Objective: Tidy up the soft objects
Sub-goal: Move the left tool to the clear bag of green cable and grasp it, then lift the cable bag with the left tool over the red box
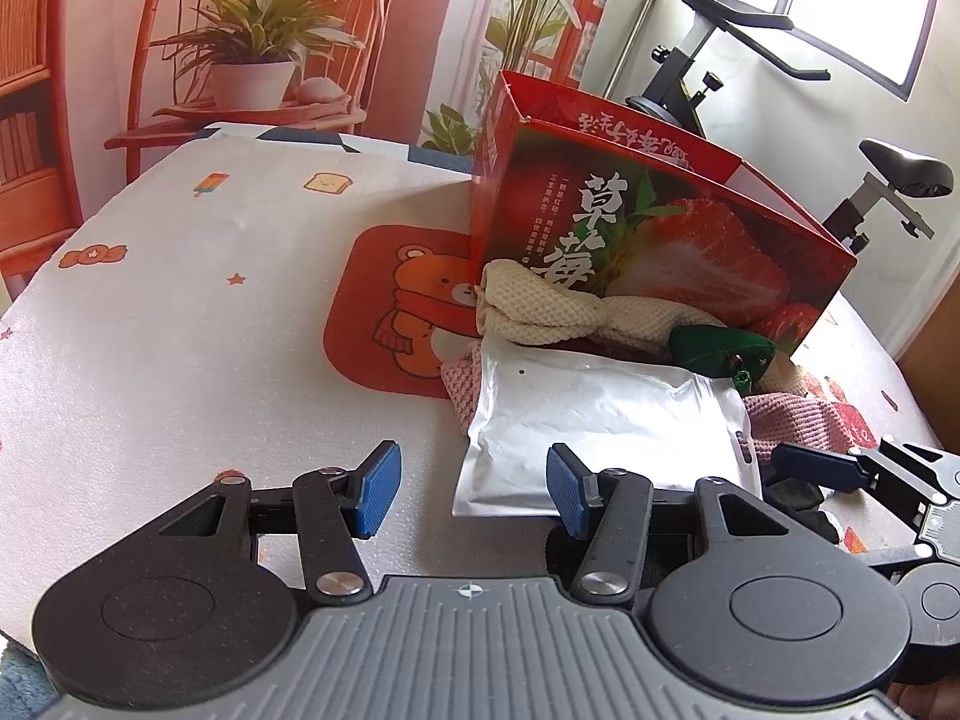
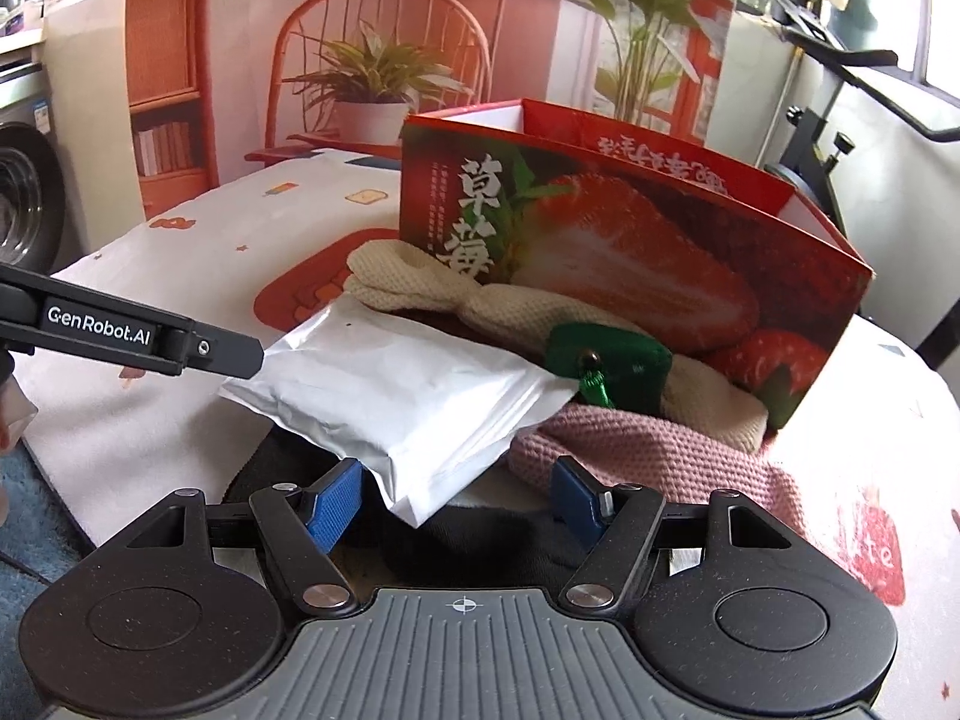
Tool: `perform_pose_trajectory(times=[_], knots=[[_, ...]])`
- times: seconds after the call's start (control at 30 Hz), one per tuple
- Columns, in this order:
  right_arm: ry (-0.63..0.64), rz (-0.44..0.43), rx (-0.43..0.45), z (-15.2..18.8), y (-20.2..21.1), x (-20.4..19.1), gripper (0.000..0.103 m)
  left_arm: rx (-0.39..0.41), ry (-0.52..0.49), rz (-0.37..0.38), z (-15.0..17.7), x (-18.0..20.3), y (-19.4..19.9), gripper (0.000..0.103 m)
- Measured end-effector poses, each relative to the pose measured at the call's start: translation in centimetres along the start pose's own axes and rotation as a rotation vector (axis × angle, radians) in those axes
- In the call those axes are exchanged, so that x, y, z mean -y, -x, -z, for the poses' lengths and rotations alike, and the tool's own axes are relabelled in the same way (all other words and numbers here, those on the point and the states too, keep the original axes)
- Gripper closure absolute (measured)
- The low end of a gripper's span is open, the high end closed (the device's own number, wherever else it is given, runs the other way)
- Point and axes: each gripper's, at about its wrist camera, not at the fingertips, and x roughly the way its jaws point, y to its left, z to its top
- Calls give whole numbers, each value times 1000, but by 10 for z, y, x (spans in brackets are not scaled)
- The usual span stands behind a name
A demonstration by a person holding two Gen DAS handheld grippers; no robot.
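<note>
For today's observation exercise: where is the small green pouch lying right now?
In both wrist views the green pouch lies right of centre, at the foot of the strawberry box, on the cream knitted cloth by the silver packet's far corner.

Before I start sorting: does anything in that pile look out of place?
The silver foil pouch is the odd one: a crinkly sealed packet lying tilted atop the pink knit cloth, among the cream knit cloth and green sachet, in front of the strawberry box. Nothing spilled or torn.
</note>
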Motion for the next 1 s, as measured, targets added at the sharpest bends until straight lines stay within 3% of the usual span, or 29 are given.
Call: perform_pose_trajectory(times=[0.2, 0.37, 0.5, 0.63, 0.87, 0.93, 1.0], knots=[[-2, -9, 46, -10, 3, 3, 38, 21, 63, 7, -4, -12, 3, 47], [5, -8, 112, -23, 10, 6, 38, 96, 106, 88, -12, -19, 18, 46], [-13, 2, 154, -36, 13, 13, 38, 156, 73, 129, -21, -18, 29, 46], [-56, 3, 166, -45, 11, 23, 39, 112, 31, 127, -30, -12, 20, 46], [-85, -12, 171, -57, -3, 27, 41, 101, 16, 140, -44, -12, -11, 46], [-75, -7, 150, -60, -11, 26, 49, 96, 8, 150, -48, -11, -21, 46], [-83, -25, 137, -63, -19, 29, 49, 93, 8, 151, -55, -8, -31, 46]])
